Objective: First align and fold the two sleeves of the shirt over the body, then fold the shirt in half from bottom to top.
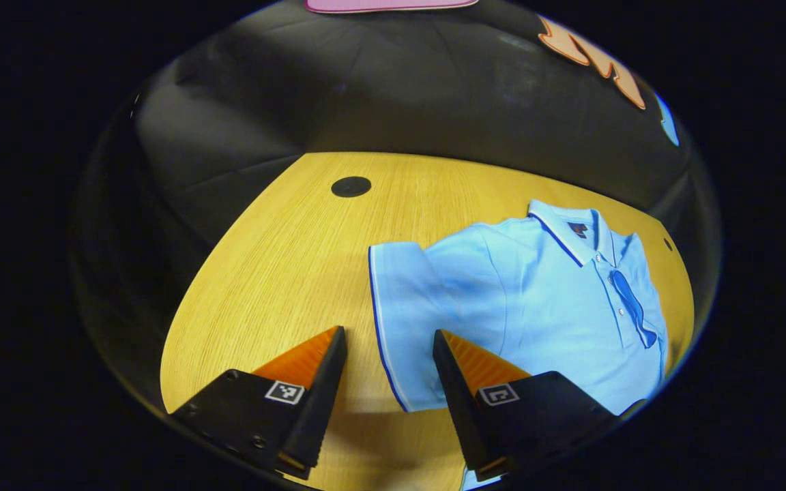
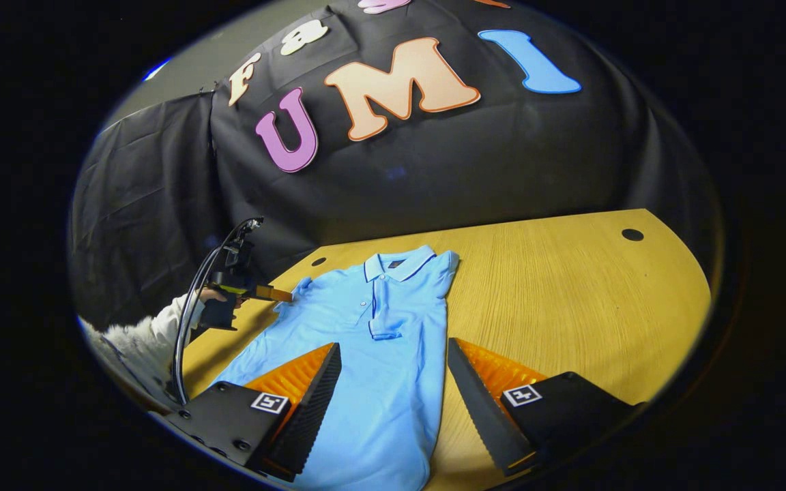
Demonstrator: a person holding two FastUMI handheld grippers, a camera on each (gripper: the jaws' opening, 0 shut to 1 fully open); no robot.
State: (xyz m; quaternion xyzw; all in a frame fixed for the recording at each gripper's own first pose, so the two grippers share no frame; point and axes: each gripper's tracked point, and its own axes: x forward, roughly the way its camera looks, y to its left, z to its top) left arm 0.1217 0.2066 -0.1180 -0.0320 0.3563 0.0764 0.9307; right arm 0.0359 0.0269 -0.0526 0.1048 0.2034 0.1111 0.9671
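While both tongs gape wide, left tongs (image 1: pixel 389 341) straddling shirt (image 1: pixel 536 307) sleeve hem (above it), right tongs (image 2: pixel 393 351) over shirt body.

One shirt (image 2: pixel 379 327), two claws (image 1: pixel 389 341) (image 2: pixel 394 354)

We see a shirt (image 1: pixel 529 300) of soft, matt knit cloth. It lies on a table (image 1: pixel 284 259) of smooth wood-grain finish with a slight sheen.

Left gripper (image 1: pixel 389 341) jaws apart over shirt (image 1: pixel 536 307) sleeve (image 1: pixel 403 320) edge.
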